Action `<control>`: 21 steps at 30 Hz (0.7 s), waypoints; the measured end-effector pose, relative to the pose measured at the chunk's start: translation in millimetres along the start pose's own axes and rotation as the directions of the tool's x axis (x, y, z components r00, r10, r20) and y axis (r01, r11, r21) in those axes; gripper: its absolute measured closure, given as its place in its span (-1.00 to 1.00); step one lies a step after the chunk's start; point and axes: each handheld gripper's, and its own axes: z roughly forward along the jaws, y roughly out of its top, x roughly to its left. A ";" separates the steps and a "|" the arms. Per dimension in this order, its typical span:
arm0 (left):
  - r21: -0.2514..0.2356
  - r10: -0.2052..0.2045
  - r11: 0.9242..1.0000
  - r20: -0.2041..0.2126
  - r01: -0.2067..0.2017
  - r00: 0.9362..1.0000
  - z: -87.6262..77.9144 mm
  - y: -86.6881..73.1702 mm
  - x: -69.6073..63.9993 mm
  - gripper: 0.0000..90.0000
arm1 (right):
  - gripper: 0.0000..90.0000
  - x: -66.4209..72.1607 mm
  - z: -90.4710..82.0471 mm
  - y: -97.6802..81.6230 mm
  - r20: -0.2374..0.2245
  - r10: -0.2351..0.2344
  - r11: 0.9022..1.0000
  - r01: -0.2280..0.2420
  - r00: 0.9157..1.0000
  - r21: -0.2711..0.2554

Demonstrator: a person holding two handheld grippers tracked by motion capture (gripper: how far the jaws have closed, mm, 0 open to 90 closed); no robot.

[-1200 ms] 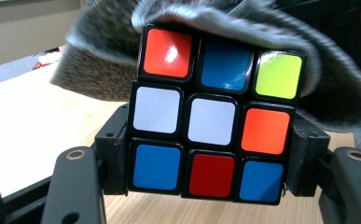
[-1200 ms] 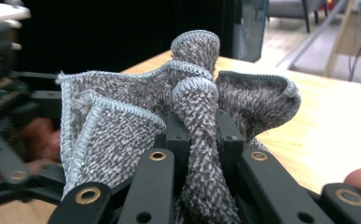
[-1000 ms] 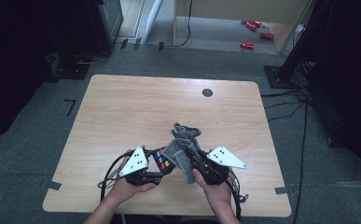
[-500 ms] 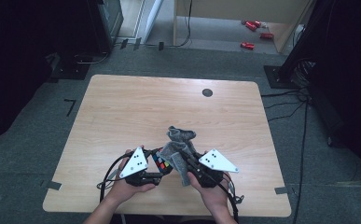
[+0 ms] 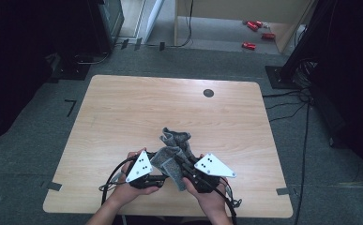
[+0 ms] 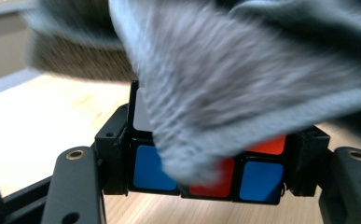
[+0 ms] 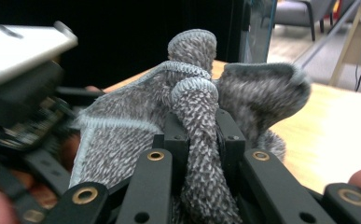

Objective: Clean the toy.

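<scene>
Since a second ago, the right gripper (image 5: 185, 165) has carried the grey cloth (image 5: 172, 149) leftward onto the cube (image 6: 206, 175). Left of the cloth, the left gripper (image 5: 159, 178) clamps the cube; the right gripper pinches the cloth, draped over the cube's top.

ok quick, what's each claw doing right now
left claw: closed on the puzzle cube
right claw: closed on the grey cloth

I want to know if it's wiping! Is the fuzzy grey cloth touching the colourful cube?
Touching. The left gripper view shows the grey cloth draped right over the cube, covering its top squares.
</scene>
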 end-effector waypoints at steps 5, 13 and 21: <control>-0.010 0.000 1.000 -0.001 0.000 1.000 -4.1 1.0 2.6 -0.25 | 0.77 -6.1 1.7 -2.4 0.030 -0.018 1.000 0.018 0.999 0.011; -0.006 -0.020 1.000 0.022 0.020 1.000 -2.4 -0.7 5.1 -0.25 | 0.77 -20.5 -0.5 -1.1 0.071 0.011 0.999 -0.014 0.997 0.036; -0.003 -0.014 1.000 0.040 0.014 0.999 1.1 -2.5 0.9 -0.25 | 0.77 2.8 -0.8 4.3 -0.006 -0.046 0.999 0.046 0.999 0.017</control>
